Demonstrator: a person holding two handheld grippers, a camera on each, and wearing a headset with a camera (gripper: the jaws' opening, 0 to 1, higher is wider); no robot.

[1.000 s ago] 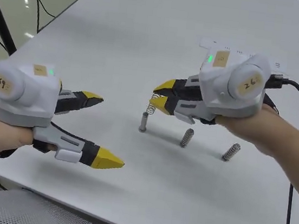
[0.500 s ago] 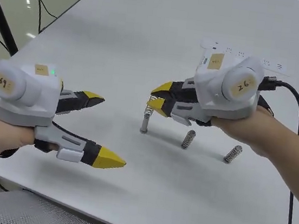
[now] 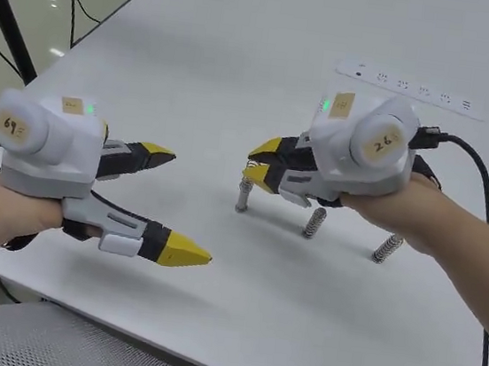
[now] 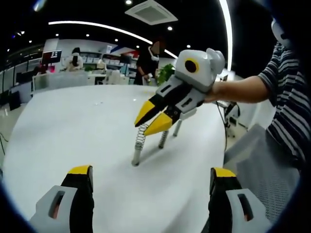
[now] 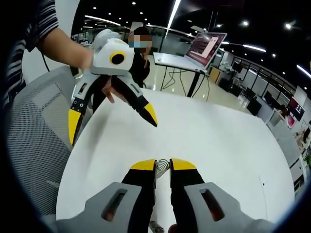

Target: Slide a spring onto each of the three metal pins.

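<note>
Spring (image 4: pixel 140 135), lower now, in right hand-held gripper (image 3: pixel 261 162)

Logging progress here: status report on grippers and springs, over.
Right gripper shut on spring, partway down leftmost pin. Left gripper open, hovering clear. Middle spring, right spring on their pins. Nothing in the way.

I read handwritten "69" on left gripper (image 3: pixel 186 203) rear sticker (image 3: pixel 12 128); "26" on right gripper (image 3: pixel 250 163) rear sticker (image 3: pixel 381 144).
</note>
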